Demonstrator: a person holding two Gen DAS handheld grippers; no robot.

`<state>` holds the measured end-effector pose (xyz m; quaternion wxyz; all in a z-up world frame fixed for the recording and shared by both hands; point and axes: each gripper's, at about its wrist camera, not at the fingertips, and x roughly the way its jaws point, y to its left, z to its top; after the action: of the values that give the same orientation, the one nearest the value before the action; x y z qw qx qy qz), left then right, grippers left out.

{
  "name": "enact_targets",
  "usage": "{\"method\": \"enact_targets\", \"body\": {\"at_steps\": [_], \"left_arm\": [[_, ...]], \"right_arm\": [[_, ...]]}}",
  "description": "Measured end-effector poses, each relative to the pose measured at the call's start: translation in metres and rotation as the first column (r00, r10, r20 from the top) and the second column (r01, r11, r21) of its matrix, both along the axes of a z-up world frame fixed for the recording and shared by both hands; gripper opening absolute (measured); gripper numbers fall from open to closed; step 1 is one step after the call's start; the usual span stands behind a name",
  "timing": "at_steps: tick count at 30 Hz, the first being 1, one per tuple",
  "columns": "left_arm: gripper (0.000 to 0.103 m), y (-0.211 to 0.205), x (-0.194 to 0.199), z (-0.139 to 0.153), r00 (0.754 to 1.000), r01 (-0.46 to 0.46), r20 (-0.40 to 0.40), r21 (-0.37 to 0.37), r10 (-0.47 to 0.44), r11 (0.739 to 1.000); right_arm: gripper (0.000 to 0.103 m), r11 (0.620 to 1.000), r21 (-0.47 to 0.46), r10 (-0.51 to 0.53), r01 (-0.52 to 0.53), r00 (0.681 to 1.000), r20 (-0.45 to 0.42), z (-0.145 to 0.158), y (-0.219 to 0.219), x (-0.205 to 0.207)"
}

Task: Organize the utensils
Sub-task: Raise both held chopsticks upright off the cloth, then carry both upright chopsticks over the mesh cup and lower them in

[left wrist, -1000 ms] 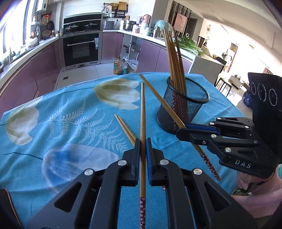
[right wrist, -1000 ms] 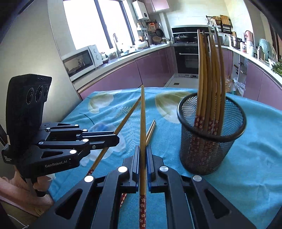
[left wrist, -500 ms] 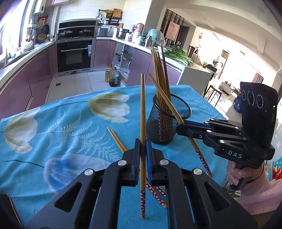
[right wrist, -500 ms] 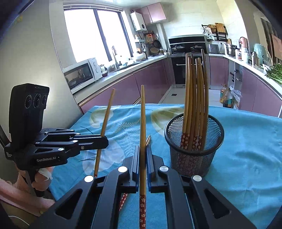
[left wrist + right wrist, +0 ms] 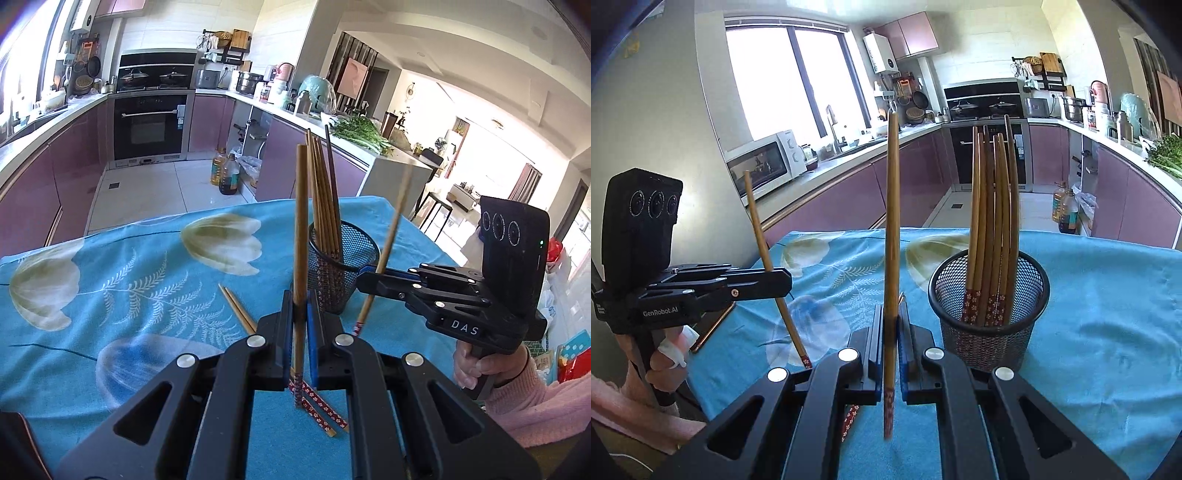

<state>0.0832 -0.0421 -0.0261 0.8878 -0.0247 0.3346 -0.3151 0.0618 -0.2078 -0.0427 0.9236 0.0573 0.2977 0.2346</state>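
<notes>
My left gripper (image 5: 300,314) is shut on a wooden chopstick (image 5: 301,221) that stands almost upright, its red patterned end hanging just above the cloth. My right gripper (image 5: 891,325) is shut on a second chopstick (image 5: 892,221), also nearly upright. A black mesh cup (image 5: 990,314) holding several chopsticks (image 5: 993,206) stands just right of the right gripper. In the left wrist view the cup (image 5: 347,266) sits ahead, between the two grippers. Two loose chopsticks (image 5: 240,314) lie on the blue cloth under the left gripper.
The blue flowered tablecloth (image 5: 110,295) covers the table, whose far edge drops to the kitchen floor. A dark flat device (image 5: 713,325) lies at the table's left edge. A hand in a pink sleeve (image 5: 517,398) holds the right gripper's handle.
Both grippers have risen, and their chopsticks have swung from leaning over the table to nearly upright. The cup now looks farther away and lower in both views.
</notes>
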Motion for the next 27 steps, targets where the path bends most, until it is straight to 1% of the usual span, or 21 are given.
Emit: {"method": "enact_targets", "body": {"at_steps": [8, 22, 27], "left_arm": [[0.007, -0.003, -0.002, 0.016, 0.999, 0.015, 0.034, -0.020, -0.014, 1.000], [0.007, -0.029, 0.004, 0.025, 0.997, 0.025, 0.070, 0.020, -0.027, 0.999], [0.007, -0.035, 0.005, 0.030, 0.996, 0.039, 0.081, 0.023, -0.040, 0.999]], "right_arm": [[0.006, 1.000, -0.002, -0.012, 0.012, 0.999, 0.033, 0.011, -0.005, -0.004], [0.006, 0.999, -0.016, -0.038, 0.040, 0.996, 0.081, 0.028, -0.015, -0.002], [0.006, 0.998, -0.024, -0.047, 0.050, 0.993, 0.105, 0.035, -0.019, -0.005]]}}
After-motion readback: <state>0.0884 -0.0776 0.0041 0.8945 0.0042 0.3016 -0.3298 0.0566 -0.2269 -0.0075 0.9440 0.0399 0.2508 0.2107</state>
